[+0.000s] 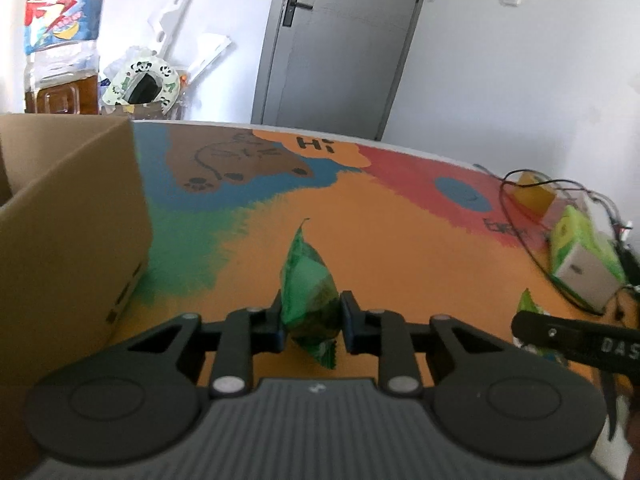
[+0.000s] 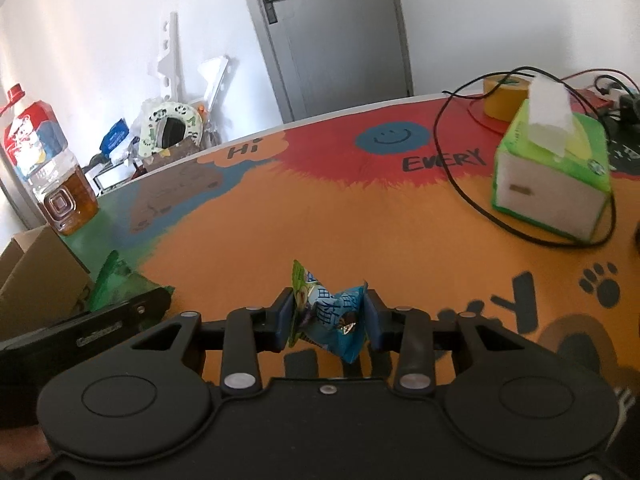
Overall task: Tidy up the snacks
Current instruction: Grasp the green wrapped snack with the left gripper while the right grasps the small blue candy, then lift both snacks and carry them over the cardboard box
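Note:
My left gripper [image 1: 310,316] is shut on a green snack packet [image 1: 306,280], its pads pinching the packet's sides above the colourful table mat [image 1: 360,216]. An open cardboard box [image 1: 68,216] stands just to its left. My right gripper [image 2: 330,314] is shut on a blue and green snack packet [image 2: 328,312], crumpled between the pads. In the right wrist view the left gripper's finger [image 2: 100,320] and the green snack packet [image 2: 116,280] show at the left, near the cardboard box [image 2: 36,280]. The right gripper's arm [image 1: 576,340] crosses the left view's right edge.
A green tissue box [image 2: 552,176] and a yellow tape roll [image 2: 504,96] sit at the right of the table, with black cables [image 2: 460,184] looped around them. A large oil bottle [image 2: 48,168] stands at the far left. Clutter leans on the wall beside a grey door [image 2: 332,40].

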### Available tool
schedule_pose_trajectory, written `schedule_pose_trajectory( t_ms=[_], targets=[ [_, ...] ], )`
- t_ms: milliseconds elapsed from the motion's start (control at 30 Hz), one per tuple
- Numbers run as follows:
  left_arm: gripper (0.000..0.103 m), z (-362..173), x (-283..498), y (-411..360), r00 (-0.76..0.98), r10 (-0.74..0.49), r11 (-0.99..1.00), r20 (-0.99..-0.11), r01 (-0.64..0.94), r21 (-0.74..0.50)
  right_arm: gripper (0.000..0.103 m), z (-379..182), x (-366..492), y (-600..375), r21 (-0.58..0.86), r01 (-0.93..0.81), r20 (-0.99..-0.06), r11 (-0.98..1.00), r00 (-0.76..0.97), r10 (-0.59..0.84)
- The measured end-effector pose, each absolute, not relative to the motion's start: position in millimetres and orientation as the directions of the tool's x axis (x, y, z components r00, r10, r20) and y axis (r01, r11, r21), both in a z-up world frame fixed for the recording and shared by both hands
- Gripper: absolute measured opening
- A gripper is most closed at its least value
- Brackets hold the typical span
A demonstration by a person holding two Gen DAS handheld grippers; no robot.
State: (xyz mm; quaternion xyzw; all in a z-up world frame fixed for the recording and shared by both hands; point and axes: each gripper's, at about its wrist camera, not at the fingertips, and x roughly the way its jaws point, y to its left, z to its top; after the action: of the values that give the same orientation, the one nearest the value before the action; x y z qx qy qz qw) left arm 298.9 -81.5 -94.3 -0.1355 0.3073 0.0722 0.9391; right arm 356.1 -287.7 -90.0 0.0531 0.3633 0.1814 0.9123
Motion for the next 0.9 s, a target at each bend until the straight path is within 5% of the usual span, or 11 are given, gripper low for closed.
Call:
schedule_pose_trajectory(
  t_ms=[900],
  targets=[
    [0.025, -17, 203, -53, 0.896, 0.064, 0.947, -0.439, -0.194, -0.257, 0.037, -40, 290, -247, 0.266, -0.42, -0.512, 0.867, 0.7, 0.497]
  ],
)
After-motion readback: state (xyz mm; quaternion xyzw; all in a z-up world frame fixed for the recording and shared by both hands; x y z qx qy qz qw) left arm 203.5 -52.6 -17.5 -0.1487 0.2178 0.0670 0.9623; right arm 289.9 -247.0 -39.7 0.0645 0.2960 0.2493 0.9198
